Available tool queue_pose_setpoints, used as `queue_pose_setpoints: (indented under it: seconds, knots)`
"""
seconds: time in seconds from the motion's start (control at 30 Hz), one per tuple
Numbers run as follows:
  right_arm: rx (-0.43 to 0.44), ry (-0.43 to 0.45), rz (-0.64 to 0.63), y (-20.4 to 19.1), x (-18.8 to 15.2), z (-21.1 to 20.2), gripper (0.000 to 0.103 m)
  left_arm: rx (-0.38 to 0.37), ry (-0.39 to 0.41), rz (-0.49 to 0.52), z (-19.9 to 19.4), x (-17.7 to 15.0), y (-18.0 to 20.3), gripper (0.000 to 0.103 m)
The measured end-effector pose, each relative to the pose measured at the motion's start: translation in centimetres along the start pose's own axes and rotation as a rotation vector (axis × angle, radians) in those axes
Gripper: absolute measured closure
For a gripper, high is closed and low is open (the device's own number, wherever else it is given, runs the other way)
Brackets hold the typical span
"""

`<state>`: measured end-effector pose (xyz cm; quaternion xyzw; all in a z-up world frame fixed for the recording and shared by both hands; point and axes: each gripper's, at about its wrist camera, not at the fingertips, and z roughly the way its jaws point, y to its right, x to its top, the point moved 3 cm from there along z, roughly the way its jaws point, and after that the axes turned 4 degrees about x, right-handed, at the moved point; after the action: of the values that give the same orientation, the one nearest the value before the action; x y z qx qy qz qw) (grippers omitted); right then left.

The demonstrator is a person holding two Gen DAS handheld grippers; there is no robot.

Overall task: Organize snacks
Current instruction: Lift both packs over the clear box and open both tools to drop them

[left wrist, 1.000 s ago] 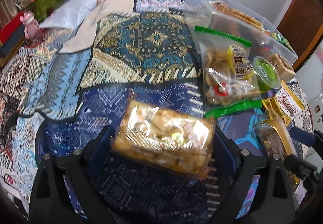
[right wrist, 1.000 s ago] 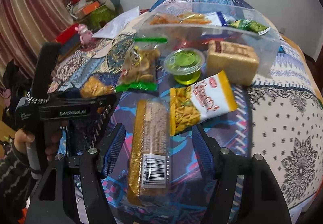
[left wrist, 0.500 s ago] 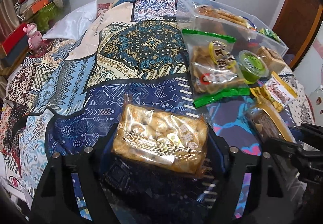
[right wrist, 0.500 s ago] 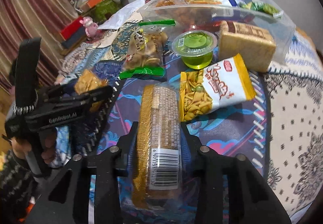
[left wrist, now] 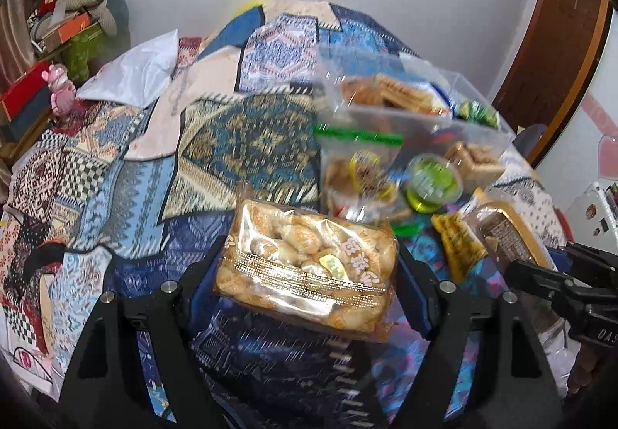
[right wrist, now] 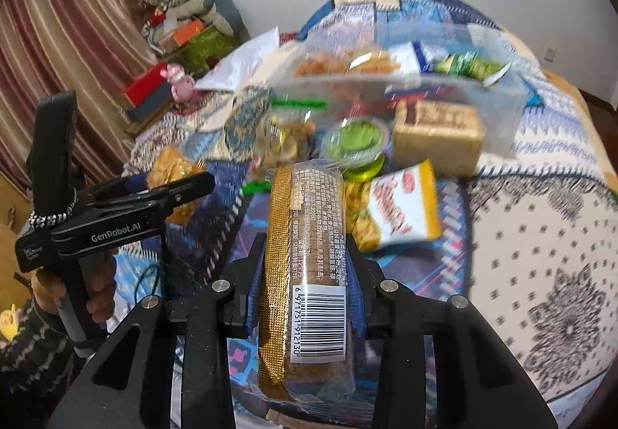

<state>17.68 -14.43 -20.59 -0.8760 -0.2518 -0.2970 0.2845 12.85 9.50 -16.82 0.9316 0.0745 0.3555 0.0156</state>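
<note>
Snacks: pastry pack point(left wrist: 307, 268) clamped crosswise between the left gripper point(left wrist: 309, 270) fingers, lifted off the bed point(left wrist: 239, 143). Biscuit sleeve point(right wrist: 309, 266) clamped between the right gripper point(right wrist: 305, 274) fingers, long axis pointing straight ahead. Clear bin point(right wrist: 483, 112) sits at the far side, beyond the jelly cup point(right wrist: 357, 143), zip bag point(left wrist: 357, 174) and chip packet point(right wrist: 401, 208). Bin lies ahead-right of the left gripper, dead ahead of the right; right looks nearer, likely drops first.
</note>
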Motion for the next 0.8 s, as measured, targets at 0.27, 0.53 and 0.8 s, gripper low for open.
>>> queue_pose_setpoints:
  seconds: [0.27, 0.53, 0.8]
  knots:
    - [-0.048, 0.105, 0.033, 1.6, 3.4, -1.9, 0.070, -0.027, 0.052, 0.007, -0.5, 3.5, 1.6, 0.025]
    - [-0.100, 0.209, 0.037, 3.9, 8.1, -3.7, 0.070, -0.066, 0.124, 0.002, -1.0, 8.3, 3.4, 0.025]
    - [-0.136, 0.291, 0.051, 6.2, 12.3, -4.4, 0.070, -0.090, 0.196, 0.025, -0.5, 12.9, 5.6, 0.025]
